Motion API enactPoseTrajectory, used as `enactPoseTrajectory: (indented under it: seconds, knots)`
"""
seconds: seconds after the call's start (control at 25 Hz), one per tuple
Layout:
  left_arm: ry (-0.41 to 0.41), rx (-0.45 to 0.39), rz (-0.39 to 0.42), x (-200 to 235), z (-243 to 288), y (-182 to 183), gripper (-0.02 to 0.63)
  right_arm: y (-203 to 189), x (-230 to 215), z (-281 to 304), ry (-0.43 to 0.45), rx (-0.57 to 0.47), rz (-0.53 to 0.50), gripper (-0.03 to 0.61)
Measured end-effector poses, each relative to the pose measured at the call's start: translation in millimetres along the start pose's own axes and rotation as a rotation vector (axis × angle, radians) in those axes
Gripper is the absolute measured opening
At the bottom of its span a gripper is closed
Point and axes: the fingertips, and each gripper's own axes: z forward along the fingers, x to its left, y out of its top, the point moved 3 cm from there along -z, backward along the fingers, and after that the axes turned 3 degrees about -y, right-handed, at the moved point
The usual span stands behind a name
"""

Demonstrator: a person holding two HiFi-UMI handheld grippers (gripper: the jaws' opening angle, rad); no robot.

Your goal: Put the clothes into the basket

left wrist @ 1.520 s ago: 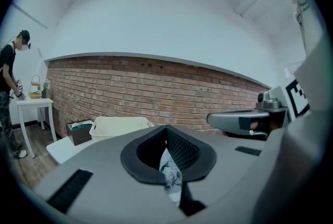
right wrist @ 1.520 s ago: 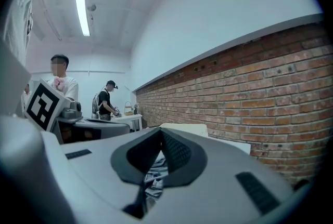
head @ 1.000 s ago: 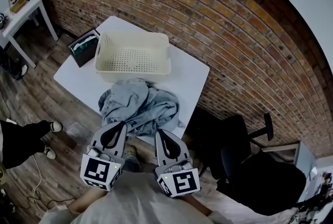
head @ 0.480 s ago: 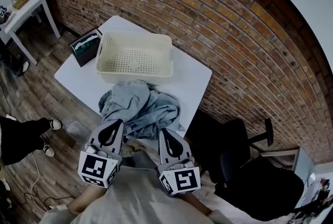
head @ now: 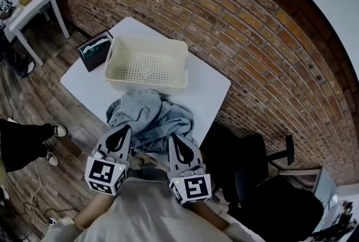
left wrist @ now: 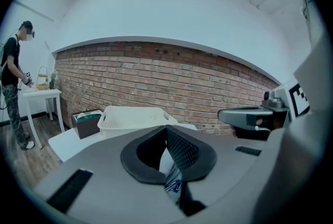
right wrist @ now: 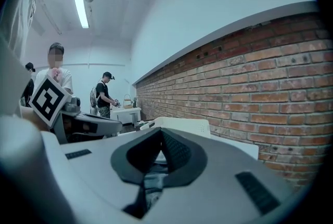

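Observation:
A heap of grey-blue clothes [head: 150, 114] lies at the near end of the white table [head: 210, 86]. Behind the heap stands the cream perforated basket [head: 147, 62], with nothing in it. My left gripper [head: 124, 128] and right gripper [head: 174, 138] hover side by side at the table's near edge, just short of the heap. Both are shut with nothing gripped. In the left gripper view the closed jaws [left wrist: 166, 127] point at the basket [left wrist: 132, 119], with cloth showing below them. The right gripper view shows the same closed tips [right wrist: 160, 131] over grey fabric [right wrist: 152, 180].
A dark box [head: 92, 49] with green contents sits left of the basket. A small white side table [head: 31, 2] stands far left, with a person [left wrist: 13, 77] beside it. Someone's leg [head: 25, 142] is on the floor at left. A black office chair [head: 263, 165] is at right, the brick wall behind.
Both grippers have crept a little forward and down towards the near edge of the heap. Their jaws stay shut, and the clothes and basket have not moved.

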Motion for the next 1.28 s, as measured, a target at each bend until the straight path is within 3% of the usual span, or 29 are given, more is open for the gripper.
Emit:
enactPoseTrajectory:
  seconds: [0.36, 0.48, 0.56, 0.64, 0.84, 1.16, 1.28]
  knots:
    - [0.035, 0.093, 0.013, 23, 18, -25, 0.009, -21, -23, 15, -0.041, 0.047, -0.040, 0.006]
    - [0.013, 0.136, -0.028, 32, 24, -35, 0.019, -32, -32, 18, -0.039, 0.071, -0.029, 0.008]
    - [-0.005, 0.162, -0.057, 38, 27, -43, 0.125, -38, -37, 18, -0.043, 0.083, -0.008, 0.012]
    - [-0.017, 0.187, -0.074, 44, 29, -49, 0.156, -43, -43, 19, -0.049, 0.093, -0.001, 0.026]
    - [-0.012, 0.254, -0.112, 59, 33, -65, 0.299, -60, -53, 23, -0.043, 0.158, 0.017, 0.129]
    - [-0.002, 0.337, -0.144, 79, 43, -88, 0.509, -97, -73, 38, -0.024, 0.315, 0.057, 0.470]
    - [-0.031, 0.377, -0.153, 82, 50, -97, 0.540, -112, -80, 44, -0.003, 0.364, 0.113, 0.528]
